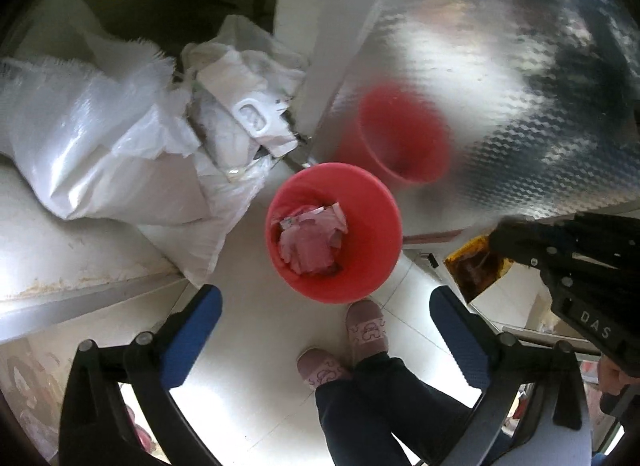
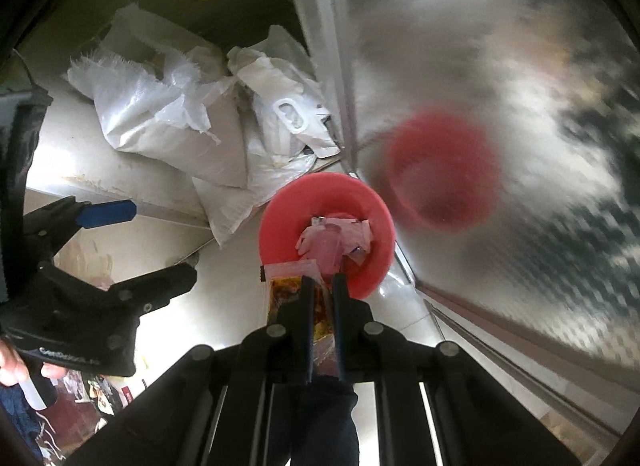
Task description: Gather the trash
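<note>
Wrapper (image 2: 294, 290), thin, crinkly, light and slippery, hangs pinched at its edge between the right gripper's (image 2: 320, 286) pressed fingers above the red bin (image 2: 280, 201); left gripper's (image 1: 326, 320) fingers stand spread.

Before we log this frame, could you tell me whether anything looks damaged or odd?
The white woven sack on the ledge left of the red bin has a torn, frayed top edge; the second red shape is only a reflection in the metal panel.

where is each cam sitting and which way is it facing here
Left wrist: on the left tongs, which are open, facing down at the red bin; the person's slippers and legs show.
Right wrist: on the right tongs, facing down and forward, shut on a snack wrapper near the bin's rim; the left tongs appear at left.
Shared: red bin, white sacks, metal panel.
</note>
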### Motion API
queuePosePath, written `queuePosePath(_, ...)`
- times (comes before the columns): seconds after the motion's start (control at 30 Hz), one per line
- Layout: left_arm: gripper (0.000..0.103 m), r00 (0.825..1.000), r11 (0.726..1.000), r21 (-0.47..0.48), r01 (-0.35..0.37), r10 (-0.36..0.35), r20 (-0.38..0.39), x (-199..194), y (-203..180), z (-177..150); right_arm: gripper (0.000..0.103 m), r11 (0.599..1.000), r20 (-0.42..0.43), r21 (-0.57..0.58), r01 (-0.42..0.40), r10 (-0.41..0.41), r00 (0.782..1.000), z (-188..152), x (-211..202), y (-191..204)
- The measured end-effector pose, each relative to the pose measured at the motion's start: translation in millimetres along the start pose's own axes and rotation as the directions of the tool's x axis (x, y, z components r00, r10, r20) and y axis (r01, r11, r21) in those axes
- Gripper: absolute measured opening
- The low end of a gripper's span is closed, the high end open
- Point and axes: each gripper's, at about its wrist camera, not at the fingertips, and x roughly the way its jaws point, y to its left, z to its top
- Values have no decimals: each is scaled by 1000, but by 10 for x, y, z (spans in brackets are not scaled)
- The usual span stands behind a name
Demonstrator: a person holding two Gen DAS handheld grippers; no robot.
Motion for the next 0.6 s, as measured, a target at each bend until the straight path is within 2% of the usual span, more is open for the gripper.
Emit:
queuePosePath(0.2, 103, 1000, 998, -55, -8, 8, -8, 31, 112, -28, 10, 997, -21, -69, 20, -22, 1000, 102, 142, 103)
queuePosePath(0.23, 103, 1000, 998, -60, -9, 8, -8, 26, 123, -36, 18, 996, -33, -87, 24, -27, 999, 115, 171, 125)
queuePosePath(0.27, 103, 1000, 998, -62, -11, 10, -7, 28, 126, -41, 34, 995, -39, -100, 28, -32, 999, 132, 190, 144)
queuePosePath(0.3, 103, 1000, 998, -63, -14, 14, -7, 22, 131, -53, 43, 994, -43, -98, 40, -45, 998, 139, 193, 156)
queuePosePath(0.33, 103, 1000, 998, -64, -17, 17, -8, 12, 139, -63, 59, 993, -34, -108, 46, -49, 998, 142, 177, 168)
queuePosePath(0.37, 103, 1000, 998, -66, -20, 20, -8, 6, 141, -72, 66, 991, -18, -123, 52, -55, 998, 135, 152, 187)
queuePosePath(0.43, 103, 1000, 997, -74, -24, 24, -6, -27, 150, -105, 75, 988, -10, -145, 58, -61, 998, 121, 122, 219)
queuePosePath(0.6, 103, 999, 997, -70, -40, 41, 7, -242, 125, -191, 76, 985, -49, -167, 32, -41, 998, 31, 83, 289)
